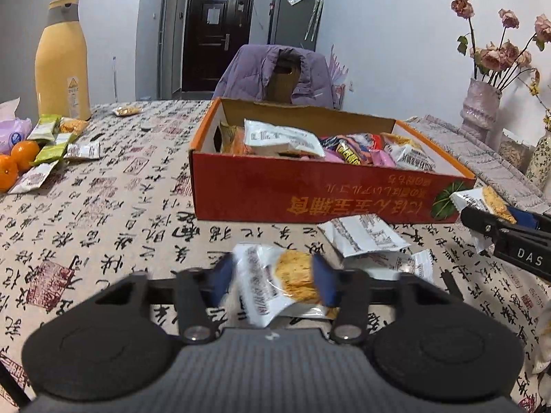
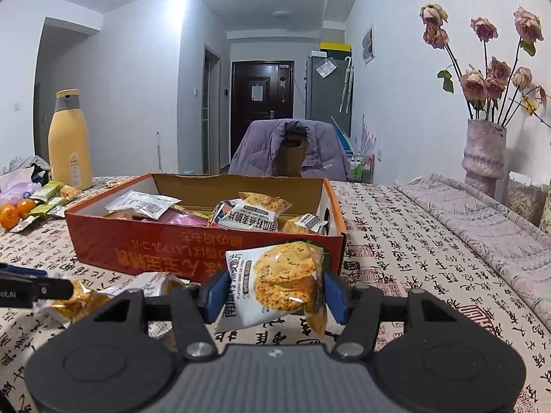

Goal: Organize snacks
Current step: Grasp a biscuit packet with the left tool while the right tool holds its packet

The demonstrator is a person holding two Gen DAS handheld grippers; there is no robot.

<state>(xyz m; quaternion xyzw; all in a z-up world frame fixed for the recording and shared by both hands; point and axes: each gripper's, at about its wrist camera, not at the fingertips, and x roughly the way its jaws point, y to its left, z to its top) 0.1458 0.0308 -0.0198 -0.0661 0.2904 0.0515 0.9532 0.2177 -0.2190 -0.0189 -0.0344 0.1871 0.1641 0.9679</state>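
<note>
A red cardboard box (image 1: 310, 192) with several snack packets inside stands on the table; it also shows in the right wrist view (image 2: 165, 244). My left gripper (image 1: 273, 280) is shut on a white cracker packet (image 1: 275, 285) just above the table, in front of the box. My right gripper (image 2: 273, 290) is shut on another cracker packet (image 2: 275, 282) near the box's front right corner; it shows at the right edge of the left wrist view (image 1: 496, 216). Loose white packets (image 1: 365, 237) lie on the table between the grippers.
A yellow bottle (image 1: 63, 62), two oranges (image 1: 17, 161), green and white snack packets (image 1: 51, 141) and a tissue pack lie at the far left. A vase of dried roses (image 2: 484, 151) stands at the right. A chair with a purple jacket (image 1: 275, 72) is behind the table.
</note>
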